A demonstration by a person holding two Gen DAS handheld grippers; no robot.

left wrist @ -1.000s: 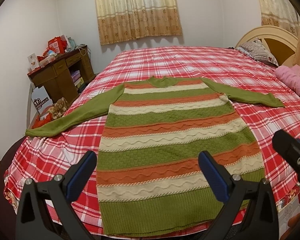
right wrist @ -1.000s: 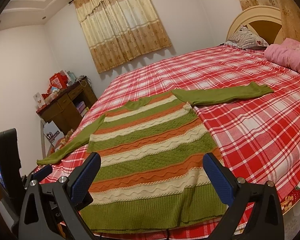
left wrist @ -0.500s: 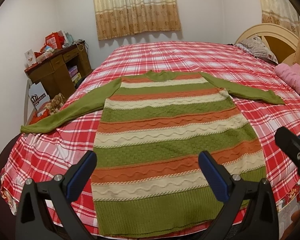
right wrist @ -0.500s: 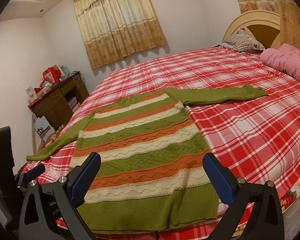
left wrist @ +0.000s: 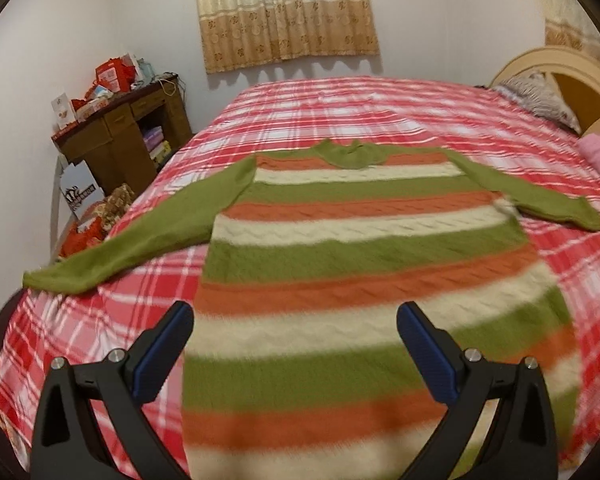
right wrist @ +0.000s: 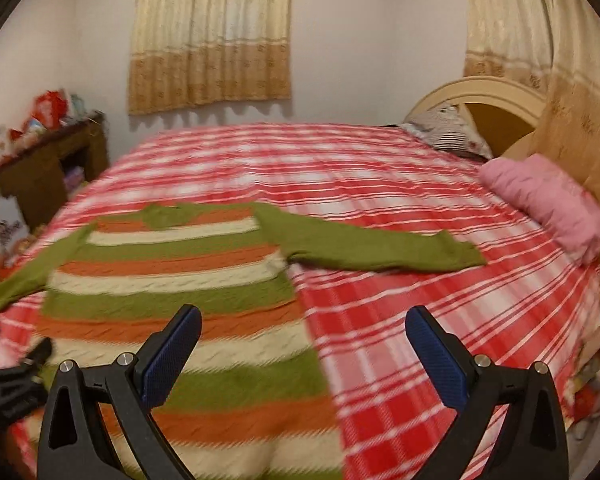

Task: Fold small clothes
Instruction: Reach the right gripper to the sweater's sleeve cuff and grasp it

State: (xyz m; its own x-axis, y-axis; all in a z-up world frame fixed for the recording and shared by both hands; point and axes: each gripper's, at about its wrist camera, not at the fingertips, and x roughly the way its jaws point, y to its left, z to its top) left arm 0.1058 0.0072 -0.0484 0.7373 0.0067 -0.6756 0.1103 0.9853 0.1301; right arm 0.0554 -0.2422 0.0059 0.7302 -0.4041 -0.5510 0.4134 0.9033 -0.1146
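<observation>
While the striped sweater (left wrist: 364, 264) lies flat and face up on the bed (left wrist: 340, 112), both sleeves are stretched straight out to the sides, with the collar pointing toward the curtained window (left wrist: 284, 12). It's a knit one with green, orange and cream bands and plain green sleeves, sitting on a red and white plaid bedspread, hem end nearest the cameras.

The left gripper (left wrist: 294, 338) hangs over the lower half of the sweater, its blue-padded fingers (left wrist: 162, 350) spread wide apart and gripping nothing. The right gripper (right wrist: 302, 344) sits over the sweater's right-hand edge, so one of its fingers (right wrist: 172, 354) is above the knit and the other above bare plaid; it's also spread wide with nothing in it. In the right wrist view, part of the left gripper pokes in at the lower left edge.

Both views are pretty motion-blurred, mostly near the bottom. A pink pillow (right wrist: 548, 200) lies by the headboard (right wrist: 496, 100), well away from the sweater's right cuff, and a cluttered brown cabinet (left wrist: 120, 136) stands against the wall left of the bed
</observation>
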